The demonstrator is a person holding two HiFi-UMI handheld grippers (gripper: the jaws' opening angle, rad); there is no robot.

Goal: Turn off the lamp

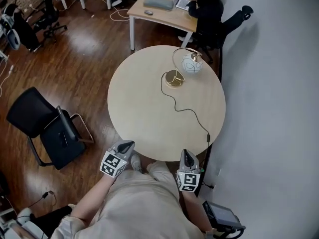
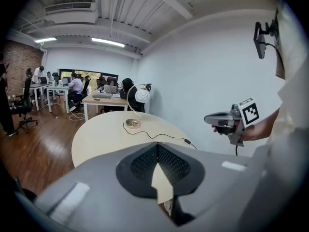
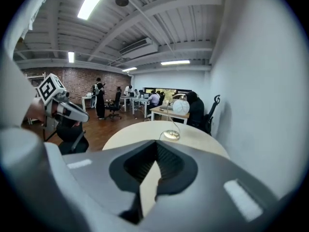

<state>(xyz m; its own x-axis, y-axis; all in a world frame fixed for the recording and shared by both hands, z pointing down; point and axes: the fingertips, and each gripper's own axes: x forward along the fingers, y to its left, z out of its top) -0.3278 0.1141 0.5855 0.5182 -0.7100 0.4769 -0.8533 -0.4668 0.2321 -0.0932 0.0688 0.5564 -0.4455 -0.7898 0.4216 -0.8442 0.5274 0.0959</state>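
Our left tongs and right tongs hang closed and empty at the counter's near edge. The lamp by the far edge looks untouched, so we judge the switching-off not yet begun.

table: round, pale wood, right in front of you
lamp: brass base stands on your far side, white globe shade
cord: black, snakes from base to your near-right edge
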